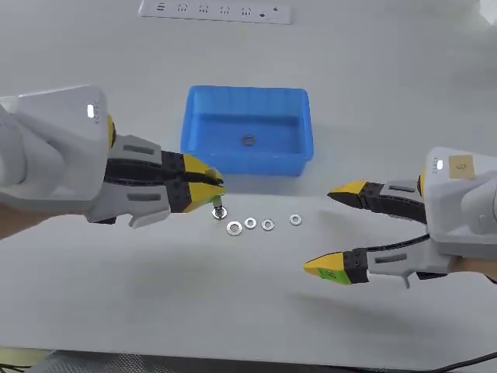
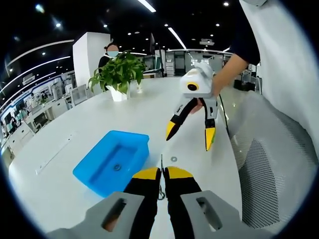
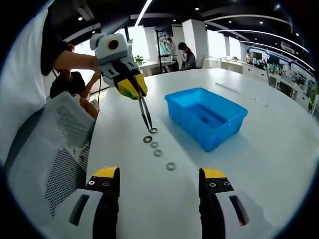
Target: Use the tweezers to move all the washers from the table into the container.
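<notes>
At the left, the left gripper (image 1: pixel 216 186) has its yellow-tipped jaws pressed together on slim dark metal tweezers (image 1: pixel 218 203), which point down from the jaw tips toward the white desk (image 1: pixel 155 295). Clamping the tool high up leaves its fine points free to reach things too small for the jaws themselves. The points meet the leftmost washer (image 1: pixel 220 214) of a short row of small silver metal ring washers. In the right gripper view this ring sits right at the tweezer tips, but I cannot tell whether it is pinched or lifted off the desk.

The four other washers (image 1: pixel 268 224) lie flat on the desk to its right, three close together and the last (image 1: pixel 295 220) a little apart. Working from the left end seems sensible, as the tool then need not cross the rest.

Behind the row stands the blue rectangular plastic container (image 1: pixel 248 92), open-topped and near the washers, so each carry would be short. One washer (image 1: pixel 248 140) already lies on its floor.

At the right, the right gripper (image 1: pixel 330 231) hovers over the desk with its jaws spread wide and holding nothing, beside the row's right end and apart from it. I judge it is simply kept out of the way.
</notes>
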Tool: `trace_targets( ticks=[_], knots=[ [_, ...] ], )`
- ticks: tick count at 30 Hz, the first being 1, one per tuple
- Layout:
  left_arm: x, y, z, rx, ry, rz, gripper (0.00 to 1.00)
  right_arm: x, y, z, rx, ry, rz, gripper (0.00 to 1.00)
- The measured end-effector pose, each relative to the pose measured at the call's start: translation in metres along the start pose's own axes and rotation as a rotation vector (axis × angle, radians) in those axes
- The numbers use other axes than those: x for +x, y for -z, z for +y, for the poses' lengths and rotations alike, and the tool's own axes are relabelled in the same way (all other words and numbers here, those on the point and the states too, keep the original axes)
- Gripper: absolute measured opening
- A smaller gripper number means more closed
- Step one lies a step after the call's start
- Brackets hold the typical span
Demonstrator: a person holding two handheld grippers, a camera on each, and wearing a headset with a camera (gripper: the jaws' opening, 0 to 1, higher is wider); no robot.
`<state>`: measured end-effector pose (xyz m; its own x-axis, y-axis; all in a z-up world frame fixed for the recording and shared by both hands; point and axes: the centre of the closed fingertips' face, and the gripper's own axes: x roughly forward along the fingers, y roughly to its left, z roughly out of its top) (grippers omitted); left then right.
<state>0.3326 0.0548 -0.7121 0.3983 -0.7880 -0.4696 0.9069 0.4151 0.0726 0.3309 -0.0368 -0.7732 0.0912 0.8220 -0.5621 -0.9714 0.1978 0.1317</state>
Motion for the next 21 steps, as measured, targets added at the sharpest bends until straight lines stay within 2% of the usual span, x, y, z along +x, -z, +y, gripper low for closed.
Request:
trace_targets(
  ticks=[3,4,8,12,14,18,21],
  knots=[
    [0.001,0.004,-0.001,0.001,0.008,0.016,0.08,0.0,0.001,-0.001,0.003,0.0,0.001,0.65],
    [0.001,0.002,-0.001,-0.005,0.007,0.002,0.08,0.0,0.001,-0.001,0.003,0.001,0.001,0.65],
    [0.0,0.004,0.001,-0.011,-0.003,0.003,0.08,0.001,0.0,-0.001,0.006,-0.001,0.001,0.65],
    [0.001,0.003,-0.002,-0.009,0.009,0.005,0.08,0.003,-0.002,0.0,0.001,-0.01,-0.002,0.65],
    [0.003,0.003,-0.002,-0.016,0.014,-0.001,0.08,0.006,-0.007,0.002,-0.009,-0.022,-0.001,0.64],
    [0.005,0.002,0.001,-0.023,0.012,0.001,0.08,0.018,-0.027,0.008,-0.041,-0.072,-0.034,0.62],
    [0.005,0.002,0.001,-0.017,0.017,0.01,0.08,0.031,-0.035,0.011,-0.089,-0.108,-0.025,0.61]
  ],
)
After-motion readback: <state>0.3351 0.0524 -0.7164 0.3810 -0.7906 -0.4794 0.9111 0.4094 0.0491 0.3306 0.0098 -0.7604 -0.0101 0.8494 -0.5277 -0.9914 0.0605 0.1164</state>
